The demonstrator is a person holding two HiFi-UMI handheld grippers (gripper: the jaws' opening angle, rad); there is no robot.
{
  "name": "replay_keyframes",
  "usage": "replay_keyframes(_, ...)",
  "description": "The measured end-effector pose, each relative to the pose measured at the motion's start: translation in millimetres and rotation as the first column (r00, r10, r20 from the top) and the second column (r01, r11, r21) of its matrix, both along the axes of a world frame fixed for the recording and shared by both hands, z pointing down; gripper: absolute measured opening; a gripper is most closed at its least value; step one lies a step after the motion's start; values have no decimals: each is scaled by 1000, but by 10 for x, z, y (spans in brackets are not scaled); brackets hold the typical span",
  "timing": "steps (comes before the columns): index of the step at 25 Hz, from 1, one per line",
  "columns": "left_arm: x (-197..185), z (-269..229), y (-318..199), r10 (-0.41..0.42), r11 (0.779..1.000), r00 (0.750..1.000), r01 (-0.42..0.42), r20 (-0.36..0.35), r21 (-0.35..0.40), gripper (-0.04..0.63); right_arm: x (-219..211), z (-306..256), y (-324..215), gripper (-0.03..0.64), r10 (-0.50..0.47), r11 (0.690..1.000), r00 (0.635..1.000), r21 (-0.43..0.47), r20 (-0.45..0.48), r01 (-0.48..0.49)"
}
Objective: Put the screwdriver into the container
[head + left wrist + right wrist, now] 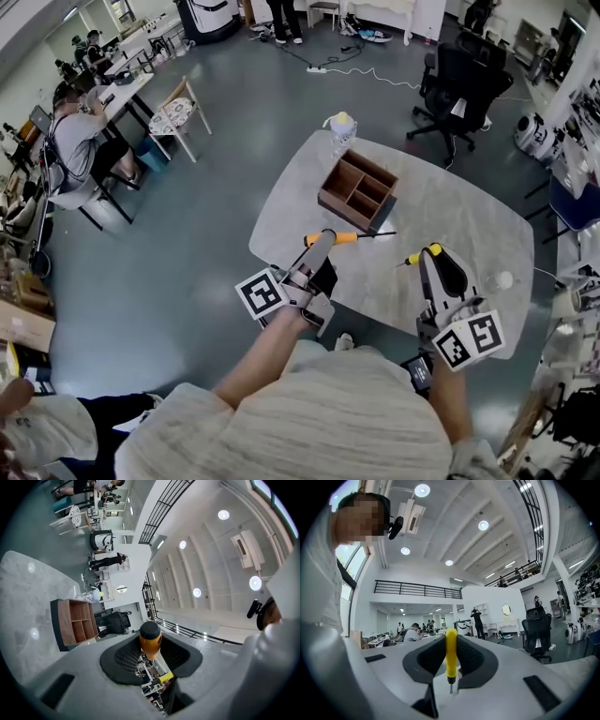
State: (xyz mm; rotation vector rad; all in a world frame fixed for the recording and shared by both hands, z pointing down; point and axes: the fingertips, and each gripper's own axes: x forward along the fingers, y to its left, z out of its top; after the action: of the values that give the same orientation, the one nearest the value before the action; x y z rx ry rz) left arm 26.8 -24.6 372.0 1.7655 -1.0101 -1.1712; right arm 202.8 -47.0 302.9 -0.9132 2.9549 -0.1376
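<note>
Orange screwdriver (345, 237) sits clamped in the left gripper (324, 238); the right gripper (432, 253) clamps a yellow screwdriver (451, 652), both above the table (469, 225) near the container (357, 190).

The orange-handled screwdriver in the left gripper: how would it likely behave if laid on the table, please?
The orange-handled screwdriver has a round handle, so it would probably roll on the smooth table. Its thin shaft looks stiff and likely won't bend.

The right gripper (451, 640) has its 2 fingers (427, 660) clamped on a yellow screwdriver (451, 656), held upright with its tip down. A black chair (538, 632) stands at the right. People (412, 632) sit far behind.
</note>
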Motion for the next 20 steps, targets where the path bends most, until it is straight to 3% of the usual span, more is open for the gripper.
replay_keyframes(5,-47,21,-119,-18,999,1000,19,23,-28,135,-22,-8,-206,67,-12,1000,1000,-20,24,12)
replay_keyframes(10,-339,63,-351,-26,999,998,28,53,-30,135,-218,29,-427,67,-3,999,999,-35,43,4)
replay_keyframes(14,-621,147,-646,16,999,998,-13,58,-52,135,-467,157,-681,67,50,998,998,-51,36,-48)
replay_keyframes(20,-1041,225,-1189,122,992,980,-114,154,-60,135,-900,453,-1140,67,170,984,985,-42,-30,-171)
